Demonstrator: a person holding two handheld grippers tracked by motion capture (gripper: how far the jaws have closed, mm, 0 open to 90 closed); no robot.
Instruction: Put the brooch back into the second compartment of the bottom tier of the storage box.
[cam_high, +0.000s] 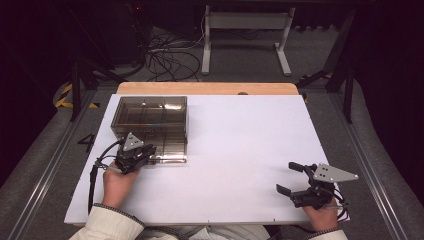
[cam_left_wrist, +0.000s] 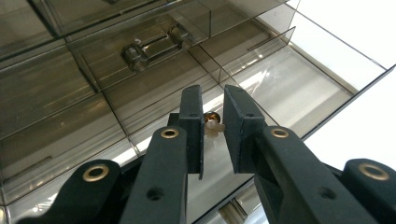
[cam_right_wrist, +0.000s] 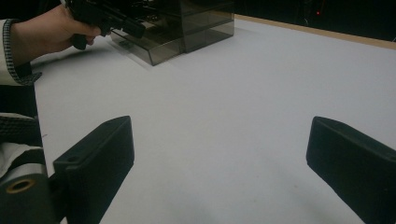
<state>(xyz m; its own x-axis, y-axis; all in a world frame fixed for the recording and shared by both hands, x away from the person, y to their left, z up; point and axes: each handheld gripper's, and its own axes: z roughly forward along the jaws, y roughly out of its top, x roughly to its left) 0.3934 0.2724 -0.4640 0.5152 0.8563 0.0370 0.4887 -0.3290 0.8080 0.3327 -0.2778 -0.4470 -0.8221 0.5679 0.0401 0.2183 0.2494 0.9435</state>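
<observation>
At left of the high view, the left gripper (cam_high: 146, 152) clamps a drawer knob (cam_left_wrist: 212, 120) of the smoky drawer box (cam_high: 150, 117); at lower right, the right gripper (cam_high: 290, 178) rests with jaws wide apart.

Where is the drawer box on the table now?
In the high view, the drawer box stands at the far left of the white table. Its lowest drawer is pulled out, and the left tool is at its front.

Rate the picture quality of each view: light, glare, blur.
High view: the white table is bright, the surroundings dark. Left gripper view: glare streaks the smoky clear drawer box, and the left gripper is sharp, closed on a small knob. Right gripper view: the right gripper looks soft, its jaws wide apart.
</observation>
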